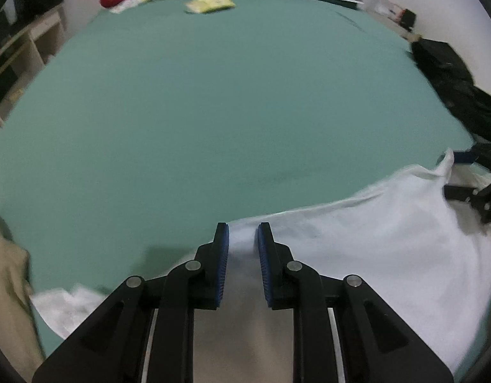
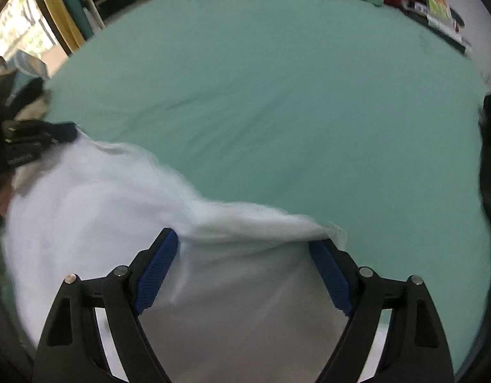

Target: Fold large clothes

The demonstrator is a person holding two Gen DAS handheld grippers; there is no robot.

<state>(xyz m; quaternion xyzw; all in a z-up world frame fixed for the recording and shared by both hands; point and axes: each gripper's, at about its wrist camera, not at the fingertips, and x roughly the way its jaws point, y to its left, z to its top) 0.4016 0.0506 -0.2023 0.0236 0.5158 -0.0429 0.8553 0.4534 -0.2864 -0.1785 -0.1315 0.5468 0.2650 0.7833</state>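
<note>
- White garment [image 1: 373, 249] lies lower right of the left view, on the green bed sheet [image 1: 213, 111].
- Left gripper [image 1: 243, 239] pinches its edge, probably to carry a fold.
- Right gripper [image 2: 248, 252] spread wide (cloth between, unclamped).

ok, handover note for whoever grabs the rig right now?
Left gripper: jaws narrow, pinching a ridge of the white cloth garment.
Right gripper: jaws wide open, garment edge draped between the blue pads, not clamped.
Garment lies bunched at the near edge of the green-sheeted bed, blurred with motion.
Done: no fold visible.
Left: probably spread it flat, then fold.
</note>
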